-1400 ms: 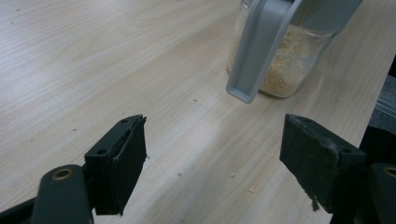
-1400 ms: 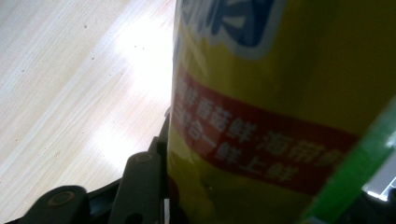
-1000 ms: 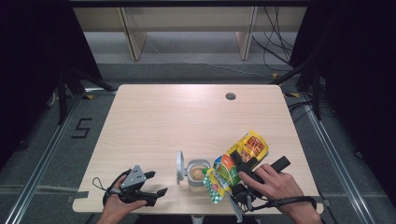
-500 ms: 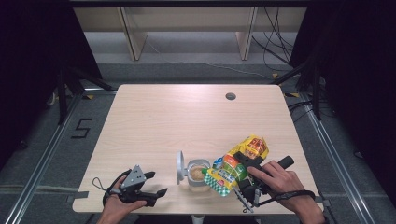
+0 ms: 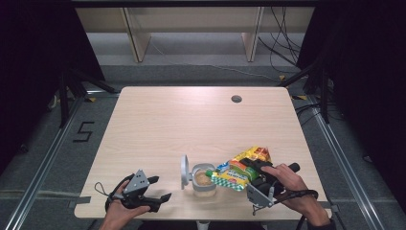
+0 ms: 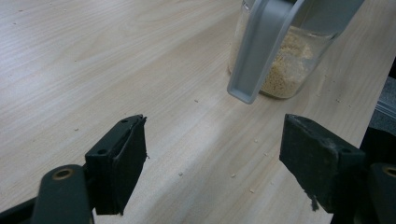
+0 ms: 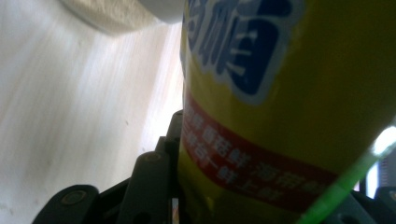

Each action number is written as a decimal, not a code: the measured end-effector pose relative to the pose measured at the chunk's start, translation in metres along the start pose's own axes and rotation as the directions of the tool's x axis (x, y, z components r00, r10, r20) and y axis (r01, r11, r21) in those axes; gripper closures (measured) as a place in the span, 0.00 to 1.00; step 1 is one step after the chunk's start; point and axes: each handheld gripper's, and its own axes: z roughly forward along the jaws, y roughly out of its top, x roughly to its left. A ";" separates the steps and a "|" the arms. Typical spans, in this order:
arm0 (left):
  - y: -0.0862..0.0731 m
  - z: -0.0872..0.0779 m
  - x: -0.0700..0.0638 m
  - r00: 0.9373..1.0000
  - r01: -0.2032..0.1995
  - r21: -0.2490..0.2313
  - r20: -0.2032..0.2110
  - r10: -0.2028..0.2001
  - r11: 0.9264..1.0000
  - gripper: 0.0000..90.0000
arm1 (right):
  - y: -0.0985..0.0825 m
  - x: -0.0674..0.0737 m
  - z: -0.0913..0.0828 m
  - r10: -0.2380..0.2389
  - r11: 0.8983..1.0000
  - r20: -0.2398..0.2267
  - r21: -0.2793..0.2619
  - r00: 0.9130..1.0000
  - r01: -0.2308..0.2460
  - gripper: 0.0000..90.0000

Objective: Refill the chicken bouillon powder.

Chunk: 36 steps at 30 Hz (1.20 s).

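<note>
Wooden table [image 5: 191, 120]: packet [image 5: 242, 167] (yellow) clamped between right claw [image 5: 256, 175] jaws.

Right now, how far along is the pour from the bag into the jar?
Done: the clear glass jar stands with its grey flip lid open and holds tan granules part-way up. In hand: the right tongs grip the yellow printed bag, its end tipped at the jar's mouth; their jaws have just been closing on it. The left tongs rest open nearby. Left: finishing the pour, closing the lid.

Open tool [image 6: 212, 163] before granule-filled jar [image 6: 285, 65], grey lid [image 6: 254, 56].
</note>
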 end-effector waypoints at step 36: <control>0.000 0.001 -0.001 1.000 -0.001 0.000 0.001 0.001 1.000 0.25 | -0.053 0.012 0.037 0.661 0.697 -0.100 -0.287 0.744 -0.657 0.82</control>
